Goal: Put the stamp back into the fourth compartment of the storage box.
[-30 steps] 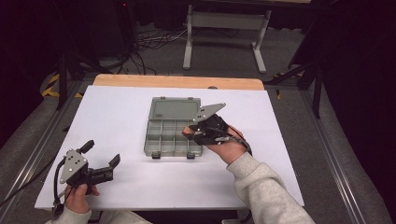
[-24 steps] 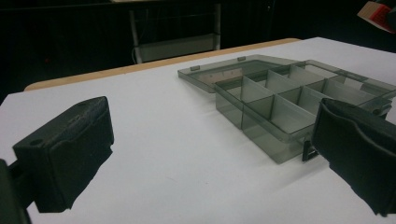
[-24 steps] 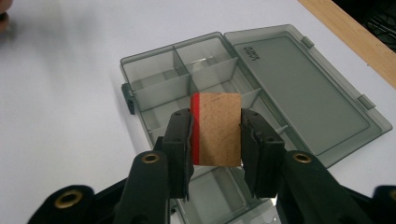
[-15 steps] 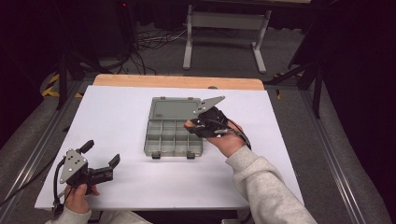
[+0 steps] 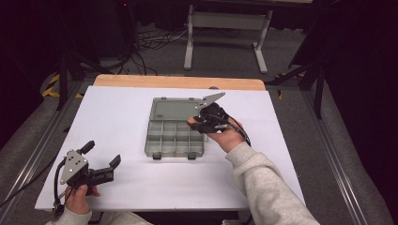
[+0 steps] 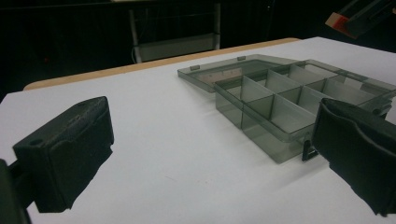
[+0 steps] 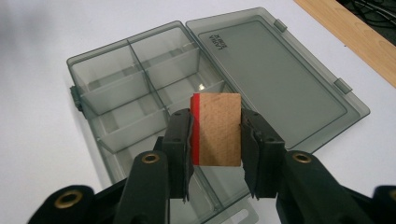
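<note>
Work surface: a white table (image 5: 122,117) with a wooden strip along its far edge is carrying all items.

Compartment box: a translucent grey compartment box (image 5: 173,136) is lying near the table centre, its lid (image 5: 172,108) folded fully open and resting flat on the table on the far side.

Box interior: dividers are splitting the tray into several cells; in the right gripper view the cells (image 7: 140,88) in sight are holding nothing.

Right gripper: the right gripper (image 5: 202,123) is hovering over the right edge of the box, held in the person's right hand (image 5: 230,136).

Right jaws: they are clamping a small wooden block (image 7: 217,129), one jaw pressing on each side.

Wooden block: it is showing a plain wood face and one red side against the left-hand jaw; in the right gripper view it is sitting above the tray, close to the hinge line.

Left gripper: the left gripper (image 5: 101,161) is resting low at the near-left corner of the table, well apart from the box, in the left hand (image 5: 77,197).

Left jaws: they are standing wide apart with nothing between them; the box (image 6: 285,107) is lying ahead and to the right in that gripper's view.
</note>
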Demonstrator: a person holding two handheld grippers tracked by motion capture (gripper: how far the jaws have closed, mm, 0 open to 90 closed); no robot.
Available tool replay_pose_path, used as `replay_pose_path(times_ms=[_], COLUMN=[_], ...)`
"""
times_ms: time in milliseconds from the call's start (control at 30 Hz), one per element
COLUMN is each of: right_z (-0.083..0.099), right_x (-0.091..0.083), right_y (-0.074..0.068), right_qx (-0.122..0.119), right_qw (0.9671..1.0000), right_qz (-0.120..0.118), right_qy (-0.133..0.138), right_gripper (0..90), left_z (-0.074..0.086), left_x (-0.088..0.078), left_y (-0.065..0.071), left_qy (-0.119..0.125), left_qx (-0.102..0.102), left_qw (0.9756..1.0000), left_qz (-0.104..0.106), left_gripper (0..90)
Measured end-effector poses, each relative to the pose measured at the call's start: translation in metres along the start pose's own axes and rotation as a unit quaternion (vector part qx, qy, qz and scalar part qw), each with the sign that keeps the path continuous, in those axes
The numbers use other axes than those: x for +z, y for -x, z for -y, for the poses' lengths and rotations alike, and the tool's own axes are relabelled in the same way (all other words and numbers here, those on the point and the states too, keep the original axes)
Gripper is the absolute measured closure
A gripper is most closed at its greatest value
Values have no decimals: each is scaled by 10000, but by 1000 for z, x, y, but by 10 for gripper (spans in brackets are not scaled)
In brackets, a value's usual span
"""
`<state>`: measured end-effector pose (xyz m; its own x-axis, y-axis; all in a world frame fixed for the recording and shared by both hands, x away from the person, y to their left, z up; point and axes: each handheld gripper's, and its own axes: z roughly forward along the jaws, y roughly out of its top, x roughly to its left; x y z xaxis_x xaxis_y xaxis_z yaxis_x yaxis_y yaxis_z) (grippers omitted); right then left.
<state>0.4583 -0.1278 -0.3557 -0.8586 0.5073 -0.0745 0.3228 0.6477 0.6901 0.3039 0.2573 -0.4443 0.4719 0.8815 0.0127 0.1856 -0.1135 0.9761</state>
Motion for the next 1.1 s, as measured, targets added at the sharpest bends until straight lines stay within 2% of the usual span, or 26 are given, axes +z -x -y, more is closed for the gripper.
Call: replay_pose_path(times_ms=[633,1100], right_z=[5,9], right_x=[16,26], right_y=[16,19], right_qx=[255,264], right_qw=[9995,9985], right_qz=[45,70], right_qy=[-167,-468], right_gripper=[654,654], left_z=[0,0], left_x=[0,0], left_y=[-1,-1], left_qy=[-24,-29], left_qx=[6,10], left_qw=[10000,10000], left_qz=[2,-3], left_gripper=[2,1])
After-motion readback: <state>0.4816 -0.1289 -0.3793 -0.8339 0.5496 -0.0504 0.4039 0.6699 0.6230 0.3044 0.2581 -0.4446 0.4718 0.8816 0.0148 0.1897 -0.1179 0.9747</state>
